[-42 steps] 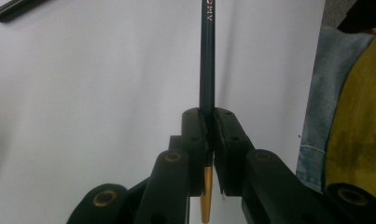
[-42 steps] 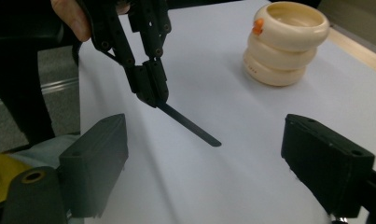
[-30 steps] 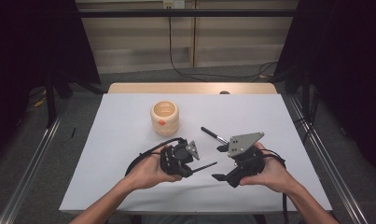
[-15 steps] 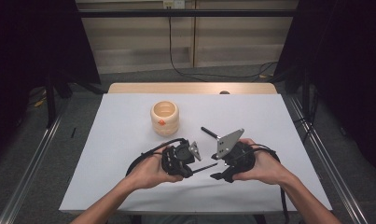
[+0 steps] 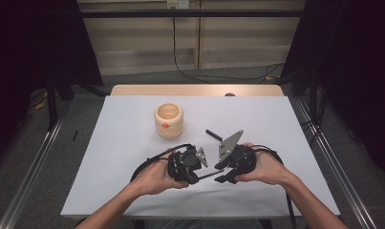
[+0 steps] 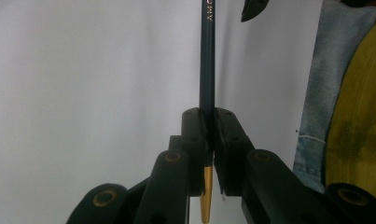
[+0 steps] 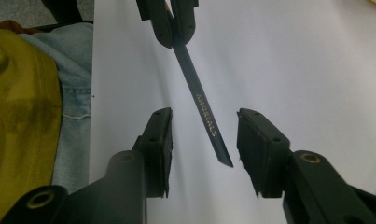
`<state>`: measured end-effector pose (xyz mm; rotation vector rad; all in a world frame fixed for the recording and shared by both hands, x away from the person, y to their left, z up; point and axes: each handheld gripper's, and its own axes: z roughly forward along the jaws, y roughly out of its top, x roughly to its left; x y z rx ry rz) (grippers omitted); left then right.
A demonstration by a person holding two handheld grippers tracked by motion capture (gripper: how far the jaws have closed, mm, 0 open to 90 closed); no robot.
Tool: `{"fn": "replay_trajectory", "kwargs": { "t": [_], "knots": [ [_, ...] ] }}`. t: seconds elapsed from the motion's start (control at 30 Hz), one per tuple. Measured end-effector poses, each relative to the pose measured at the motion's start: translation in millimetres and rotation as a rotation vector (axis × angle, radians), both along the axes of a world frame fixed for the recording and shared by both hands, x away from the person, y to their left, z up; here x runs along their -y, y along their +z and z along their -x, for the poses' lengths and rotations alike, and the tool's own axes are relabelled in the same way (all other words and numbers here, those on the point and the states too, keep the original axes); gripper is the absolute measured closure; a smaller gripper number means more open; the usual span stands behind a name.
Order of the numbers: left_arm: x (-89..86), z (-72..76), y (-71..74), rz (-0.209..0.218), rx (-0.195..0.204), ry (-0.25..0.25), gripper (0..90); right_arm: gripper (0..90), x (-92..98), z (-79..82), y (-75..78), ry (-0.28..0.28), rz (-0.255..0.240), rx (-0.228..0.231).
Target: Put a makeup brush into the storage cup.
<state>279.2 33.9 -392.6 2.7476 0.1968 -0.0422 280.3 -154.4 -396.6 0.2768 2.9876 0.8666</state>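
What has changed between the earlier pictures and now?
The right gripper moved left toward the left gripper, and its jaws have just been closing around the free end of the pencil, not yet touching it. The left gripper stayed in place, shut on the pencil. The cup and the black pen on the table did not move.

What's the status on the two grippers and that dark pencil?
Left gripper shut on the dark pencil. Right gripper open, fingers just closing either side of the pencil's free end, not touching. Cup and black pen clear of the handover.
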Motion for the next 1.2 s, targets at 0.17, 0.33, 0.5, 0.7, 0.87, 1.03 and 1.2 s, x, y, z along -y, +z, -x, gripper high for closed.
{"fn": "replay_trajectory", "kwargs": {
  "t": [0.17,0.33,0.5,0.7,0.87,1.03,1.2],
  "knots": [
    [1.7,0.5,-1.1,0.004,-0.004,0.008,83.5,62.7,-3.8,-1.7,-3.8,0.015,0.009,-0.009],
    [3.1,1.5,-1.9,0.006,-0.007,0.005,83.5,68.0,-5.2,-2.2,-6.7,0.018,0.005,-0.031],
    [3.9,2.0,-2.0,-0.007,-0.011,-0.014,83.5,73.3,-5.7,-2.1,-7.6,0.030,0.005,-0.032],
    [4.5,3.7,-2.7,-0.005,-0.008,-0.027,83.3,79.8,-4.8,-1.6,-8.7,0.056,0.001,-0.045],
    [2.6,2.9,-1.8,-0.009,-0.006,-0.035,82.0,83.7,-3.6,-0.6,-9.4,0.084,-0.016,-0.054],
    [2.9,3.8,-3.1,-0.010,-0.006,-0.046,81.7,85.0,-2.9,-0.7,-10.8,0.106,-0.032,-0.068],
    [1.6,2.1,-3.9,0.013,-0.018,-0.051,81.2,85.2,-0.6,-1.3,-12.2,0.111,-0.047,-0.076]
  ]
}}
